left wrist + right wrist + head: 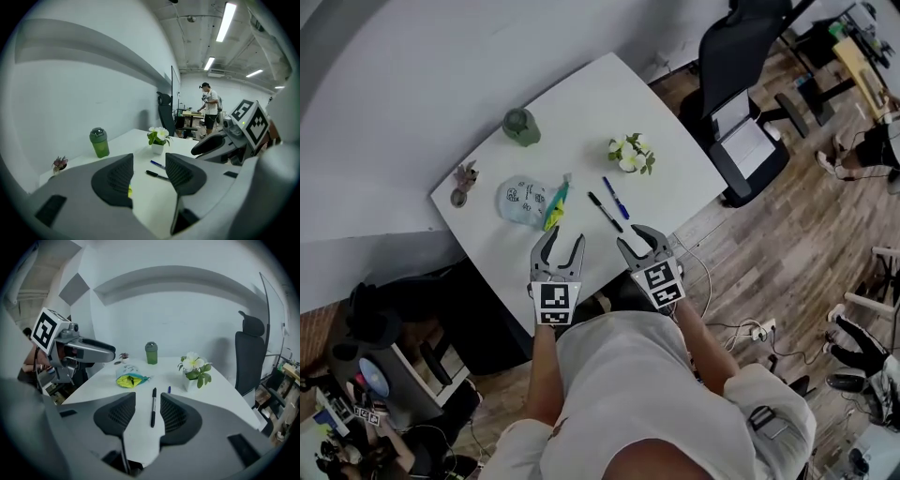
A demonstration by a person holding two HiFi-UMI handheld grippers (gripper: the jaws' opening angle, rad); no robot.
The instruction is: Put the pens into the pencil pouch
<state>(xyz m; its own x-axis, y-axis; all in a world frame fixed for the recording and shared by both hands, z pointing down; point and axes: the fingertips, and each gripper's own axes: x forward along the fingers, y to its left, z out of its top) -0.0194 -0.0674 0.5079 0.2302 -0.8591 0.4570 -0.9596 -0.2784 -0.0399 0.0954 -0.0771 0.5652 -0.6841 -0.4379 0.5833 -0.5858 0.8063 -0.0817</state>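
Observation:
A black pen [605, 212] and a blue pen [615, 197] lie side by side on the white table [581, 112]. Left of them lies the pencil pouch [528, 202], pale blue with a yellow-green open mouth [126, 380]. My left gripper [558, 251] hovers near the table's front edge just below the pouch, jaws apart and empty. My right gripper [639, 243] is beside it, below the pens, also empty; the black pen [153, 407] shows ahead through its gap, and the blue pen [168, 389] is mostly hidden behind a jaw. Both pens [157, 175] appear beyond the left jaws.
A green bottle [521, 126], a small potted succulent [465, 174] and a white flower pot [630, 155] stand on the table. A black office chair [741, 66] is off the table's far right corner. Cables lie on the wooden floor at right.

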